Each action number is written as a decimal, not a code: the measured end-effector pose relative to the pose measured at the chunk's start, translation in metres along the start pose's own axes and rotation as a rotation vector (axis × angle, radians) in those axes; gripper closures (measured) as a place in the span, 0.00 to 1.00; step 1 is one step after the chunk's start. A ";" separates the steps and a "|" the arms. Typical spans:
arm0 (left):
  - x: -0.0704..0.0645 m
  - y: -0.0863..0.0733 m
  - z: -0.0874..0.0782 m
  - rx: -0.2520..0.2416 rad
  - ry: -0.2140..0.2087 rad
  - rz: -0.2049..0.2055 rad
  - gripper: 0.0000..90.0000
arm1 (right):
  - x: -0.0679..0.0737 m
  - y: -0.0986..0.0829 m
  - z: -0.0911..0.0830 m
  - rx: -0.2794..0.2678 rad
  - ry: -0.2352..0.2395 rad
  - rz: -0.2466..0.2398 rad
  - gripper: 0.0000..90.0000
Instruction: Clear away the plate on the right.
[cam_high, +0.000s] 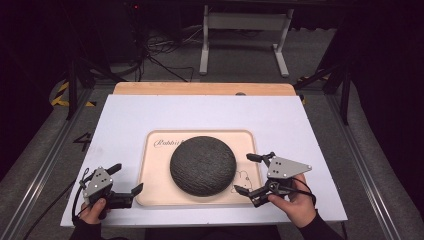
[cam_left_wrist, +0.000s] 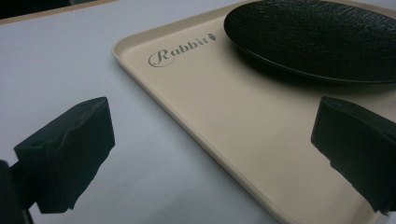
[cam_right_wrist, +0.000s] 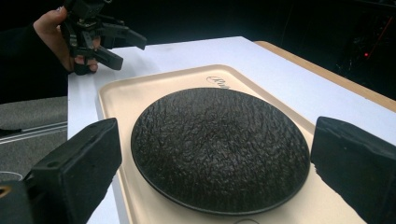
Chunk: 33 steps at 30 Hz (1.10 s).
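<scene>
**Grippers flank the tray**

My right gripper (cam_high: 254, 175), jaws spread and empty, has the round black textured plate (cam_high: 202, 164) just ahead on the beige plastic tray (cam_high: 150, 192). My left gripper (cam_high: 125, 180), also spread, straddles the tray's near edge. The left gripper view reads "Rabbit" lettering (cam_left_wrist: 180, 50).

The plate (cam_right_wrist: 219, 149) is black with a rough, wrinkled, matt face like stone. The tray (cam_left_wrist: 224, 121) beneath it looks like smooth cream plastic with a soft sheen. The table (cam_high: 150, 112) is matt white, edged at twelve o'clock by a pale wooden strip (cam_high: 200, 89).
</scene>
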<state>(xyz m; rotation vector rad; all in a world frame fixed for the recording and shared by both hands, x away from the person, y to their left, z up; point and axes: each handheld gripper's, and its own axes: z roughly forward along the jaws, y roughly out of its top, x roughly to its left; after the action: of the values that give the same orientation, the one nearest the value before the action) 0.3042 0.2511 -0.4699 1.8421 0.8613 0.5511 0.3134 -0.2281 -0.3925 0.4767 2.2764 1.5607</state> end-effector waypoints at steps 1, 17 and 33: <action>0.000 0.000 0.000 0.001 0.000 0.002 0.00 | -0.002 -0.001 -0.002 -0.002 0.001 0.002 0.03; 0.000 0.000 0.000 0.003 0.001 0.001 0.00 | -0.029 -0.029 -0.036 -0.011 -0.085 0.129 0.03; 0.000 0.000 -0.001 0.002 0.003 0.000 0.00 | -0.048 -0.068 -0.051 0.019 -0.167 0.203 0.02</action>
<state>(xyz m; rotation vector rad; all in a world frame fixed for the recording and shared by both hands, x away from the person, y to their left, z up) 0.3039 0.2517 -0.4696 1.8435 0.8635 0.5533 0.3273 -0.3155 -0.4343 0.8341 2.1733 1.5280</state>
